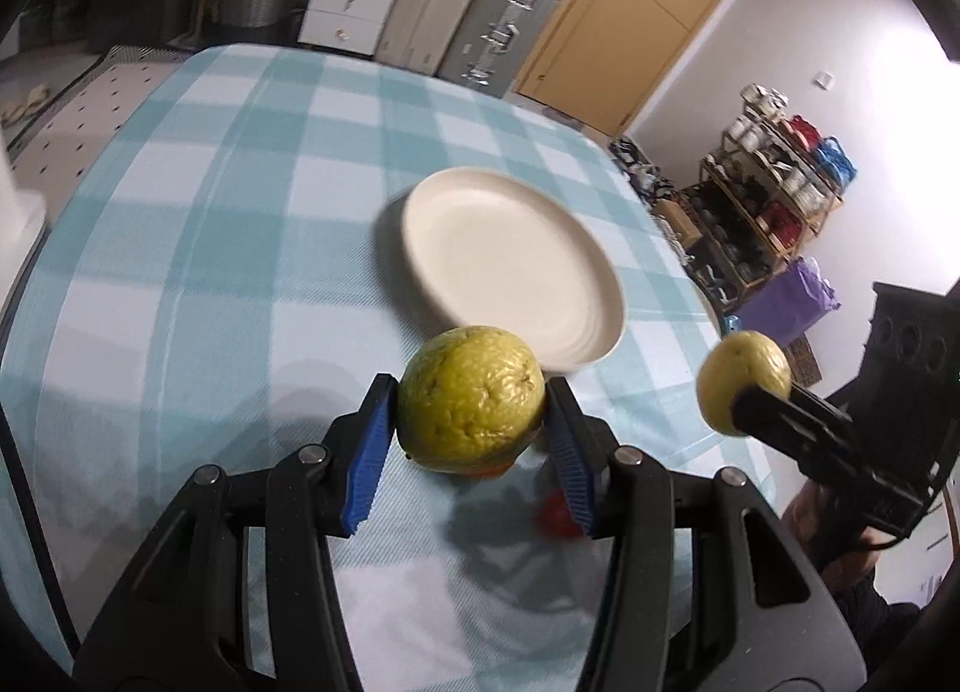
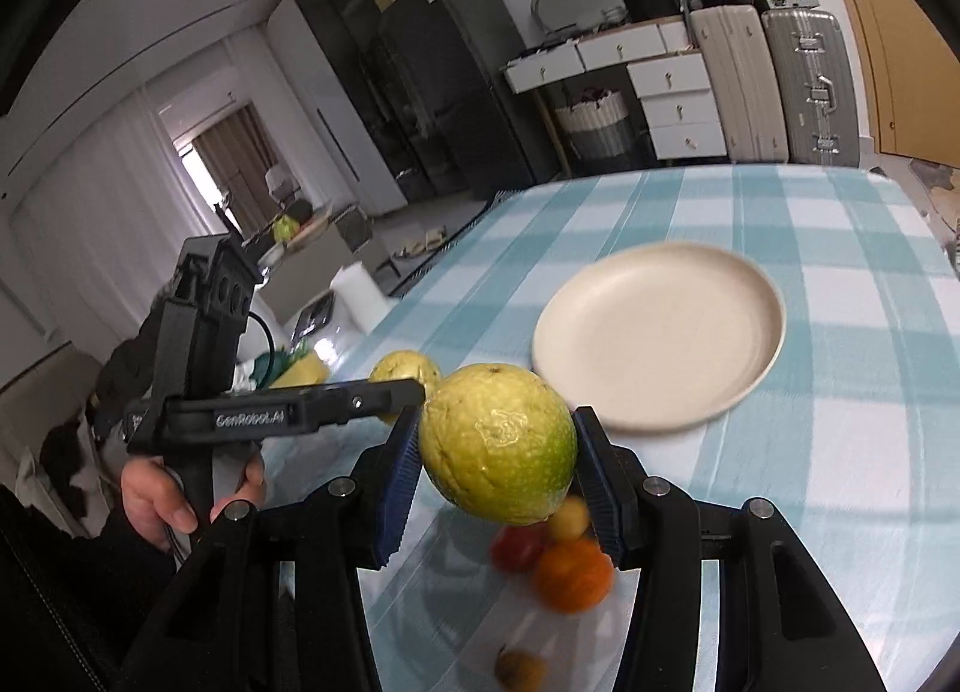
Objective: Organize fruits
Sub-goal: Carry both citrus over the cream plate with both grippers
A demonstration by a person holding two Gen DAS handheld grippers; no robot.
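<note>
Holding both grippers raised above the checked tablecloth [image 1: 198, 248], I am carrying one fruit in each. My left gripper [image 1: 471, 422] is clamping a wrinkled yellow-green guava [image 1: 471, 398] between its blue pads [image 1: 366, 452], lifted off the cloth with its shadow lying below it. My right gripper [image 2: 495, 452] is squeezing a second guava [image 2: 498, 443], smoother and greener on its lower side, and it too is hanging in the air. Both are pointing toward the cream plate [image 1: 510, 260], which is sitting bare on the cloth just beyond the fruit. In the right wrist view the left gripper is reaching in from the side, level and close beside my right one, with the person's left hand [image 2: 174, 491] wrapping its handle. Beneath the right gripper, still on the cloth, an orange [image 2: 573, 575], a red fruit [image 2: 519, 548], a small yellow fruit [image 2: 570, 515] and a small brown one [image 2: 519, 671] are lying blurred and close together. Suitcases [image 2: 774, 80] and a white drawer unit [image 2: 678, 104] are standing past the table's far edge.
</note>
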